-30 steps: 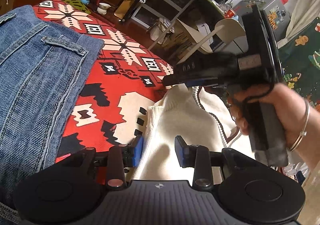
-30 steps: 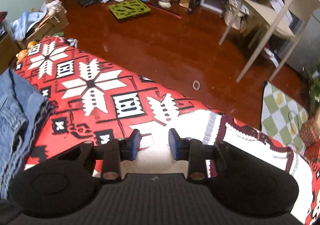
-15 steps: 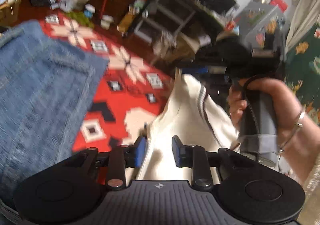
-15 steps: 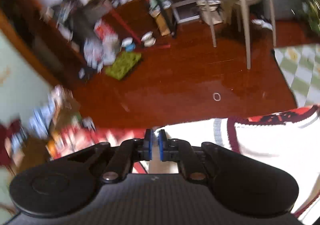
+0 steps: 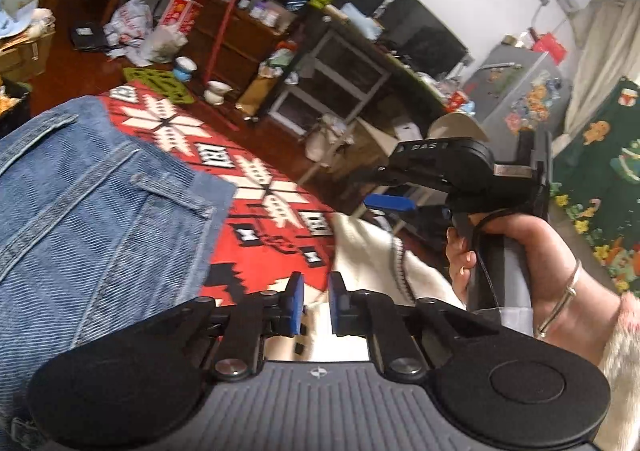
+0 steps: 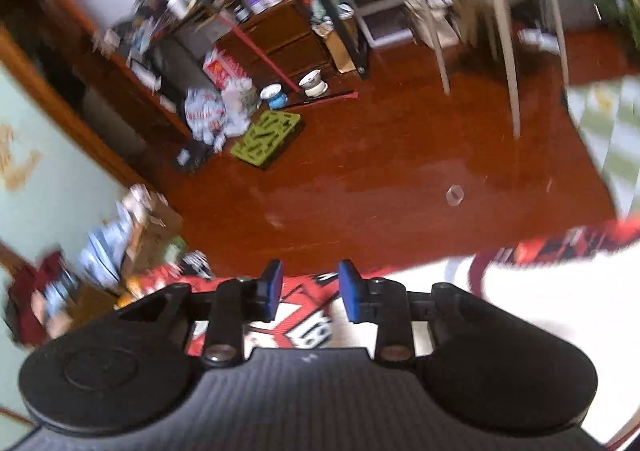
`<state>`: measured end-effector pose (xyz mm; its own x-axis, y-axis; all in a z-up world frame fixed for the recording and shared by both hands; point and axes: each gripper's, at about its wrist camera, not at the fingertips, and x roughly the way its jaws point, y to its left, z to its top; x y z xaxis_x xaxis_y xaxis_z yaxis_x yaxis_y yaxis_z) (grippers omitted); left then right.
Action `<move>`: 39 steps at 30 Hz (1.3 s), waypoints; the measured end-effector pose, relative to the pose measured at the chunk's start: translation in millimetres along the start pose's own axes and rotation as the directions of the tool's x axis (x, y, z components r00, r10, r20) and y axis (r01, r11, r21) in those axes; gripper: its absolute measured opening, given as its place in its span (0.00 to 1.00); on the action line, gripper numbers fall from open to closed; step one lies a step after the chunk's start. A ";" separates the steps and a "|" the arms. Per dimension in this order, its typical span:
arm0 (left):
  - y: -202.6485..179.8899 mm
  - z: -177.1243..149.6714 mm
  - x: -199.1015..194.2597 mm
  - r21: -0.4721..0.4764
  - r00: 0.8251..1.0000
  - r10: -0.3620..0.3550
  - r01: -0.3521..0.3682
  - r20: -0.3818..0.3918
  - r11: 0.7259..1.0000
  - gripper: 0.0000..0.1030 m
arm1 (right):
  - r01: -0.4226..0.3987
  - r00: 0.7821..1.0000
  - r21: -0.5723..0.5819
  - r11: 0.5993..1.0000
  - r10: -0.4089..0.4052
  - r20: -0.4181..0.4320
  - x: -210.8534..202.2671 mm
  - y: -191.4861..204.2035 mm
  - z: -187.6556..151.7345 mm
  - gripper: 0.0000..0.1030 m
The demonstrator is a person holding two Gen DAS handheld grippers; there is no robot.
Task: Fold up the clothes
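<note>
Left gripper [image 5: 315,303]: blue pads parted by a narrow gap, nothing clamped, hovering above the near edge of the cream sweater [image 5: 360,247]. Sweater spread ahead and to the right of those pads on the red patterned blanket [image 5: 264,251]; folded denim garment [image 5: 88,219] lying to their left. Right gripper [image 6: 311,293]: pads wide apart and empty, raised over the blanket, with the sweater just to its right [image 6: 540,291]. Seen from the left wrist, right gripper held aloft ahead-right in a hand [image 5: 516,251] wearing a bangle [image 5: 560,299].
</note>
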<state>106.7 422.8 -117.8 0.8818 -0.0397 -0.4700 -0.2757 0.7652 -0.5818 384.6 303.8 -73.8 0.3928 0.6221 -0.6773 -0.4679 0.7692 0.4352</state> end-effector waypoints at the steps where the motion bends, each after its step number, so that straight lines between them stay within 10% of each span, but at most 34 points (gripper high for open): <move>1: -1.9 0.3 -1.2 0.010 1.000 -0.012 0.012 0.008 1.000 0.08 | 0.036 0.999 -0.058 0.998 -0.036 -0.013 -0.1 4.5 3.5 0.28; 3: -5.7 -0.3 -3.4 0.031 1.000 -0.015 0.014 0.026 0.999 0.08 | 0.100 0.994 -0.151 0.983 -0.106 -0.037 2.0 11.6 7.9 0.16; 15: -12.7 -5.6 -0.9 0.071 1.000 -0.013 0.012 0.008 0.997 0.07 | 0.278 0.956 -0.290 0.916 -0.292 -0.003 57.0 24.8 -22.4 0.17; 28: -13.2 -4.0 5.1 0.037 0.994 -0.086 0.089 -0.069 0.995 0.05 | 0.224 0.969 -0.262 0.939 -0.243 -0.044 10.9 -18.3 -0.9 0.04; 39: -20.9 -20.8 23.9 0.060 0.977 -0.108 0.121 -0.182 0.991 0.05 | 0.268 0.962 -0.196 0.943 -0.273 0.000 27.0 -48.5 1.1 0.15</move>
<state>125.5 392.5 -130.7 0.8220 -0.2385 -0.5171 -0.1438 0.7917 -0.5937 418.8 283.4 -112.5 0.5054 0.3884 -0.7705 -0.4918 0.8634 0.1127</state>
